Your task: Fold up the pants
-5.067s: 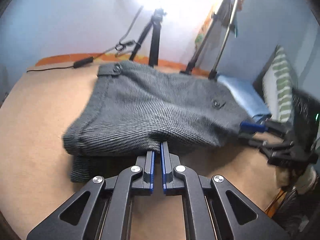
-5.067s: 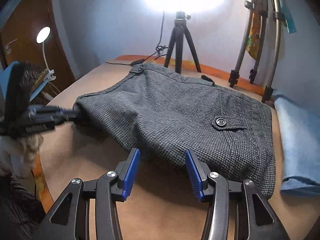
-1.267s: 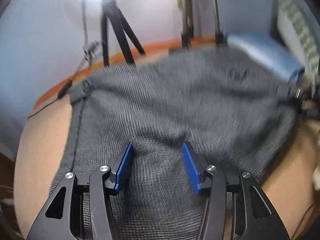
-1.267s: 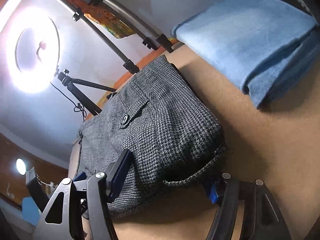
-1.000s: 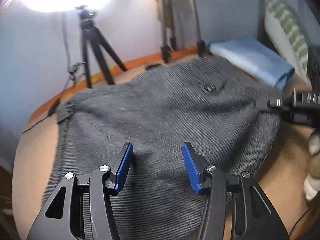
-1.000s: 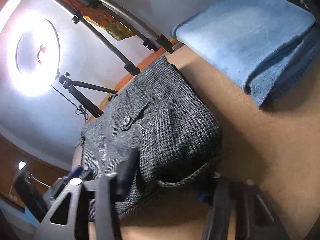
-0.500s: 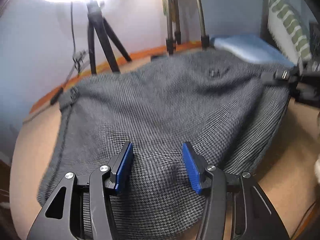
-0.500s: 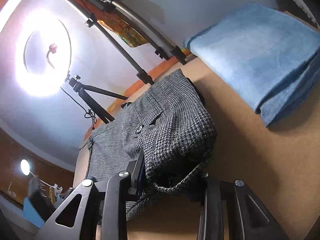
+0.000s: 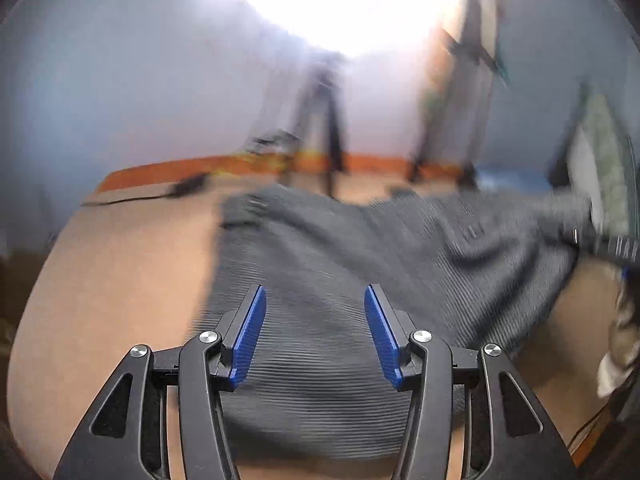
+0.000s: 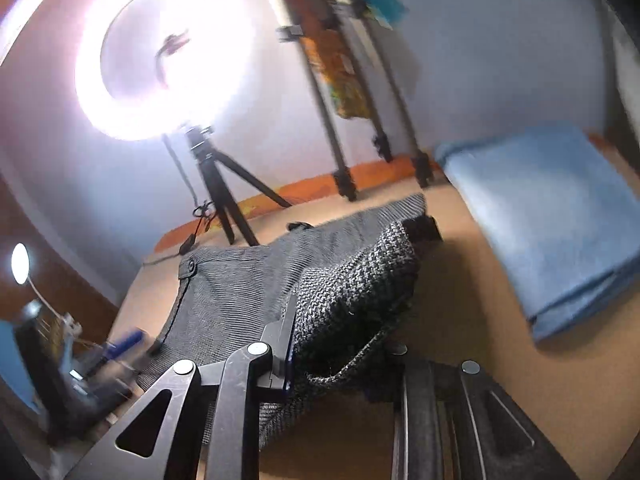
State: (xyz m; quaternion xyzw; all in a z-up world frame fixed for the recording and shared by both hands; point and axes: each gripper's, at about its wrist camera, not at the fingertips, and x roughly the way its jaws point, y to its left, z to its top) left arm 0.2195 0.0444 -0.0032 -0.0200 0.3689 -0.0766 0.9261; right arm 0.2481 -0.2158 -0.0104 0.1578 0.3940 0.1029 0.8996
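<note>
Left wrist view: your left gripper (image 9: pixel 314 334) hangs spread wide and empty, level over the near edge of the grey houndstooth woven pants (image 9: pixel 360 280) on the tan table (image 9: pixel 120 272). Risk: nothing pins this side, so the folded stack can drag right.

Right wrist view: your right gripper (image 10: pixel 340 354), tilted, is clenched on the pants' (image 10: pixel 240 292) near corner hem. Risk: layers slip out, or it swings into the folded blue towel (image 10: pixel 548 216).

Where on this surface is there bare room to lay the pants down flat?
Bare tan surface lies left of the grey pants, toward the orange edge strip. A narrower strip runs between the pants and the folded blue cloth. The far edge is crowded with tripod legs and cables.
</note>
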